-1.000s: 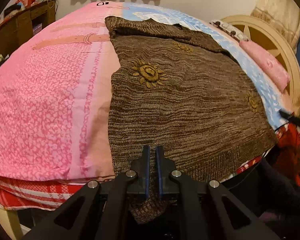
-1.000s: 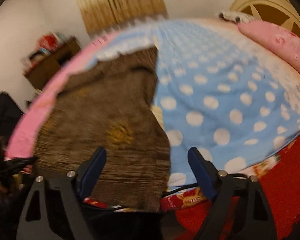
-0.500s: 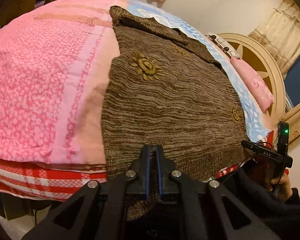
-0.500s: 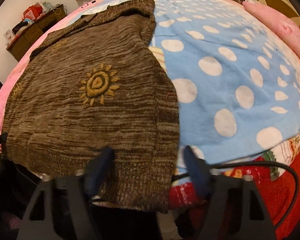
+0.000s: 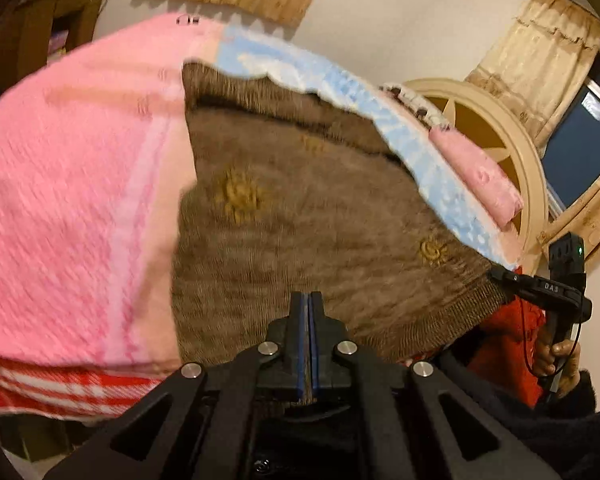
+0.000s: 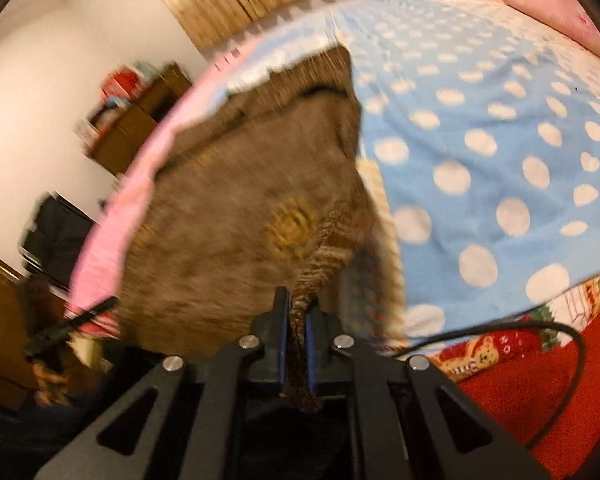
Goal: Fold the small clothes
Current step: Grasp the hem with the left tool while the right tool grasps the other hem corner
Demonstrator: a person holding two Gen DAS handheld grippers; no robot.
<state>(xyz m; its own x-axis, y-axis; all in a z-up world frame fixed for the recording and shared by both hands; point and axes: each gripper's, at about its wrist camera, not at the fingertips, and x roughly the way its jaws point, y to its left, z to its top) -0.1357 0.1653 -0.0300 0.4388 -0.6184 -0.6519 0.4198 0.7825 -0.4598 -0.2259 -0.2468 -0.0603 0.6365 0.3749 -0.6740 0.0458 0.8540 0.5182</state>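
Note:
A brown knit sweater [image 5: 300, 208] with yellow sun motifs lies spread on the bed, its ribbed hem toward me. My left gripper [image 5: 309, 300] is closing tight on the hem's left part, with knit pinched between the blue pads. My right gripper [image 6: 298, 300] is closing on the hem's right corner, and a bunched strip of the sweater [image 6: 240, 220] runs between its pads. In the left wrist view the right gripper [image 5: 500, 276] sits at the sweater's lower right corner, held by a hand [image 5: 556, 356]. The right wrist view catches the left gripper [image 6: 108, 304] at the far left, blurred.
The bed carries a pink cover [image 5: 60, 180] on the left and a blue polka-dot blanket [image 6: 480, 140] on the right. A pink pillow [image 5: 480, 180] lies by the round headboard [image 5: 500, 120]. A black cable [image 6: 540, 324] crosses a red blanket [image 6: 540, 400]. Wooden shelves [image 6: 140, 120] stand by the wall.
The right gripper's jaws went from wide open to shut on the sweater's hem corner. Both grippers tipped upward, lifting the hem edge a little; the left kept its grip.

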